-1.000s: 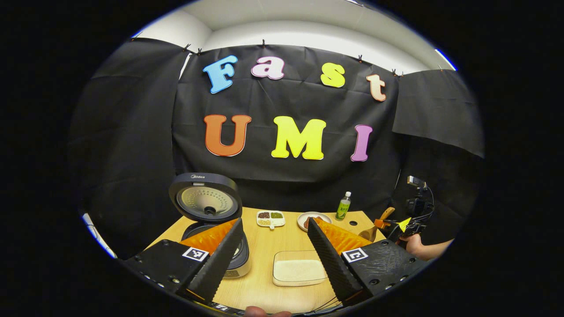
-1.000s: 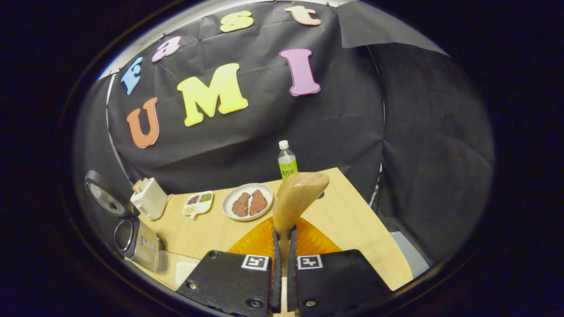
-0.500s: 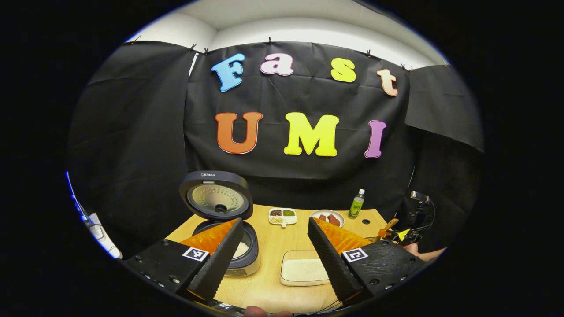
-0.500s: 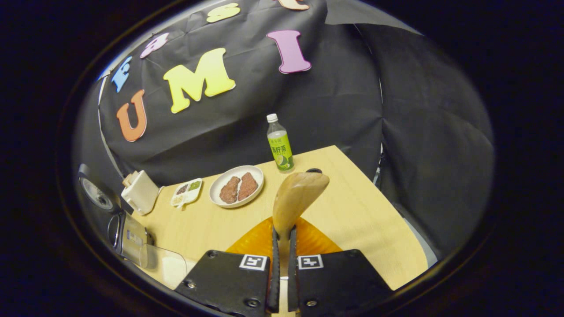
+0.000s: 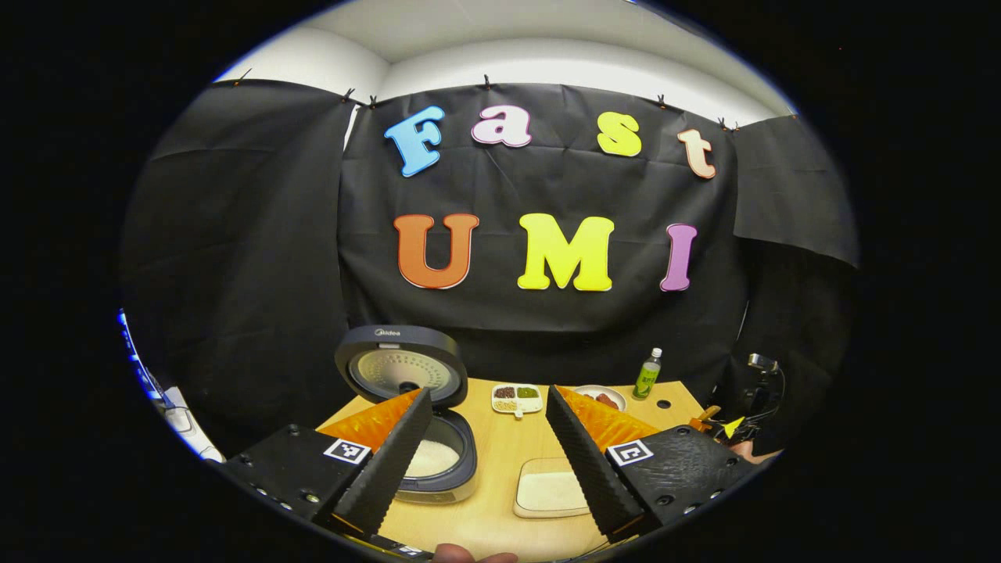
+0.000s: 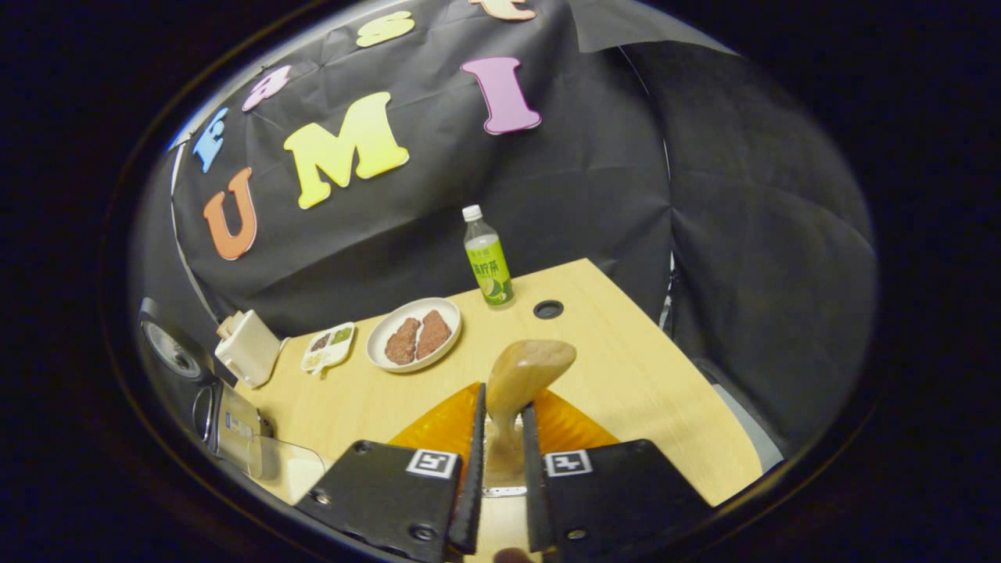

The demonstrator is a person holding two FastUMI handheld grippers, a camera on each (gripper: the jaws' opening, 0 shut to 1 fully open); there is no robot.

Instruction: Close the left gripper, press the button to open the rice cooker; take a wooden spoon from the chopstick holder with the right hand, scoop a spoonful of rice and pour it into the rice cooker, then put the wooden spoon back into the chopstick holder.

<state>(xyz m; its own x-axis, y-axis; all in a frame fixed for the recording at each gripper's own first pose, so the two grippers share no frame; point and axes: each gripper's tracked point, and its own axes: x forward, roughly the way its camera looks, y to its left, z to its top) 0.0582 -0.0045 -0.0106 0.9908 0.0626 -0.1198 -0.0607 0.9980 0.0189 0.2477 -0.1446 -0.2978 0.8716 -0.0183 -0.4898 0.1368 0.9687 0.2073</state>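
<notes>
Two hand-held grippers here. The left hand-held gripper (image 5: 489,453) hangs above the near edge of the bench (image 5: 500,438) with its fingers spread wide apart and nothing between them. Past its left finger sits the rice cooker (image 5: 434,461), lid swung up and standing open, pale rice visible in the pot. Just right of the cooker there's a shallow tray of rice (image 5: 550,493) lying flat on the bench.

The right hand-held gripper (image 6: 500,438) has the wooden spoon (image 6: 520,375) between its fingers, bowl end sticking up and forward over the bench. There's a bit of a gap around the handle though, so I honestly can't tell if both fingers are pressing on it.

Further back: a white chopstick holder (image 6: 246,348) near the cooker, a small divided dish (image 6: 328,348), a plate with two brown pieces (image 6: 414,334), and a green bottle (image 6: 485,262) standing upright by the wall.
</notes>
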